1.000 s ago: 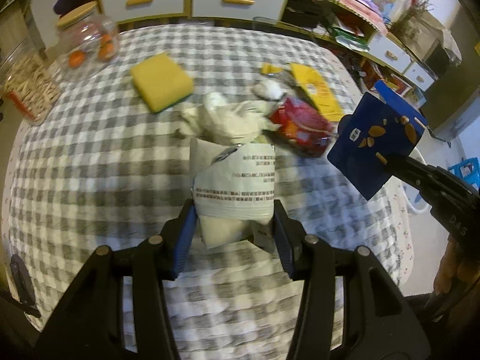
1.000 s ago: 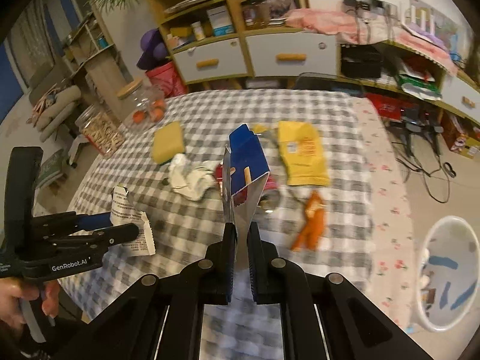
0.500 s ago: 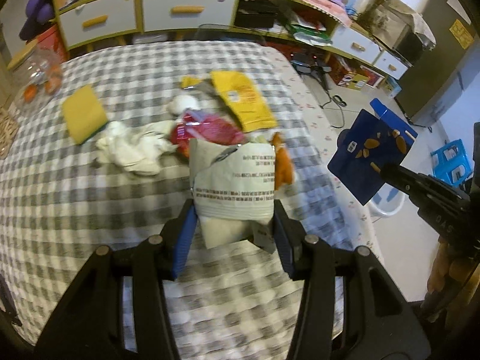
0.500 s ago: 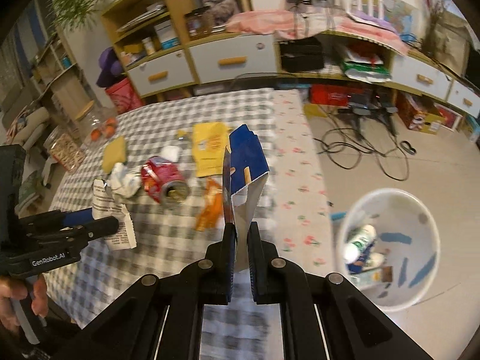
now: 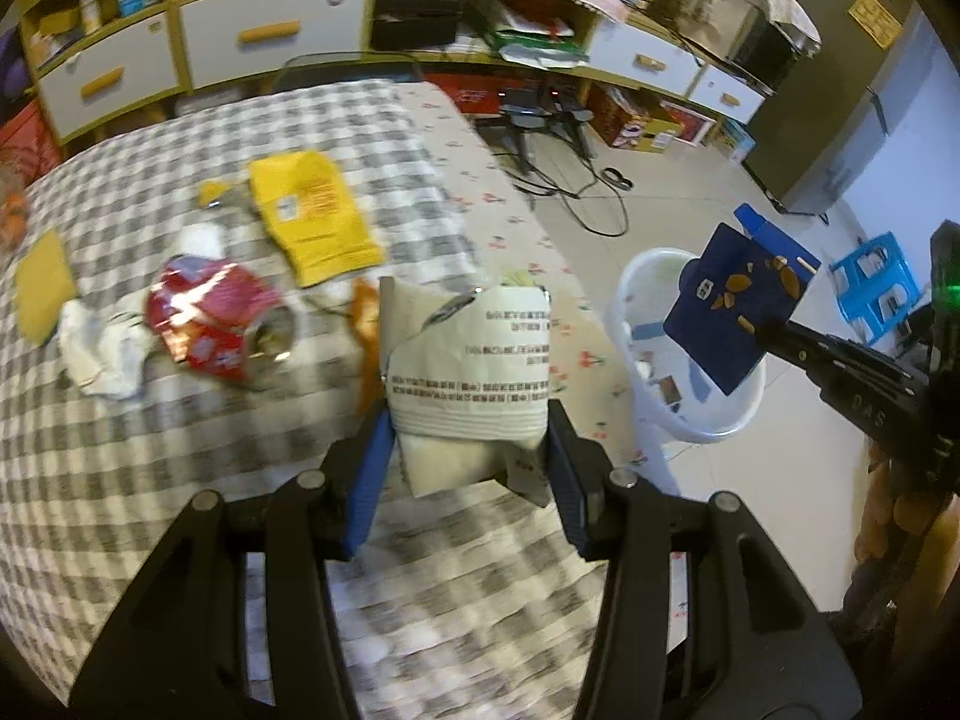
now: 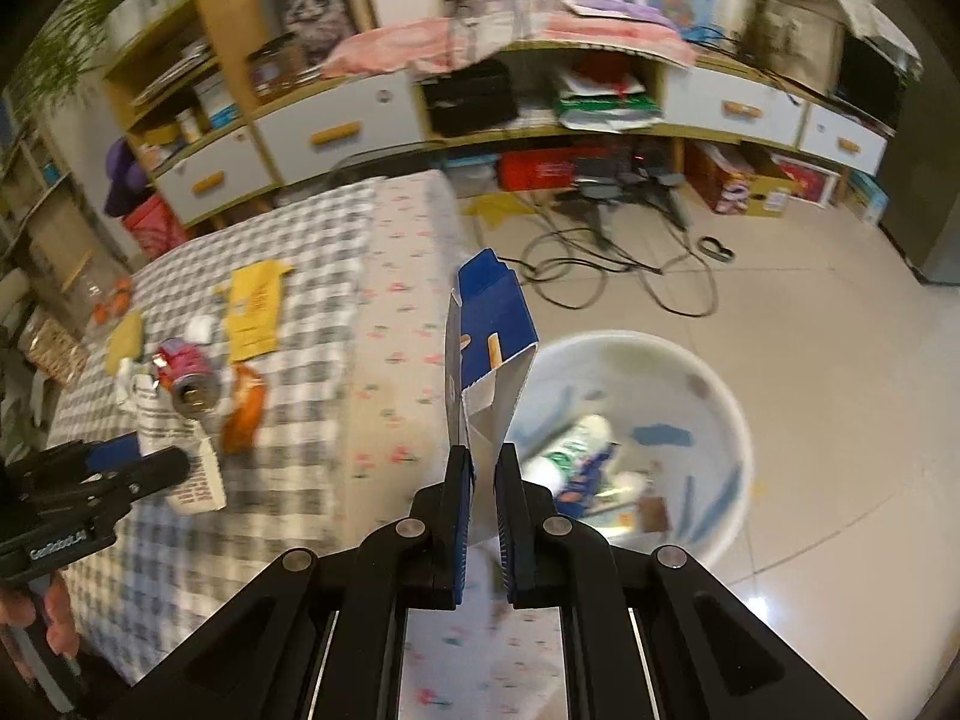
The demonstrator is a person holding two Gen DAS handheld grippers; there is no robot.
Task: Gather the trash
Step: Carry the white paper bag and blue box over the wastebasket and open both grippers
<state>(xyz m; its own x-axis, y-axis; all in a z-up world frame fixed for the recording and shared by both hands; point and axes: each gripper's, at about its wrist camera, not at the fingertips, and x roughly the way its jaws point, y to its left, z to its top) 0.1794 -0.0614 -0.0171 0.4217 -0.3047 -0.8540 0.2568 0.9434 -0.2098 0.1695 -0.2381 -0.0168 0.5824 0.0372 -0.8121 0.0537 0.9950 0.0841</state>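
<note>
Both hand-held grippers, blue carton (image 6: 489,354) and printed packet (image 5: 474,372) in tow, now beside white bin (image 6: 729,420).

Both grippers: black frames, blue finger pads, silver pivot screws. Left gripper (image 6: 129,468) bears white lettering at nine o'clock, apparently "GenRobot.AI".

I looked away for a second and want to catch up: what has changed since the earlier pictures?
Both hands swung from over the table toward the white bin. The right gripper now holds the blue carton over it; the left gripper trails at the table's edge with the printed paper bag. Both grips are unchanged, and the trash on the table hasn't moved.
</note>
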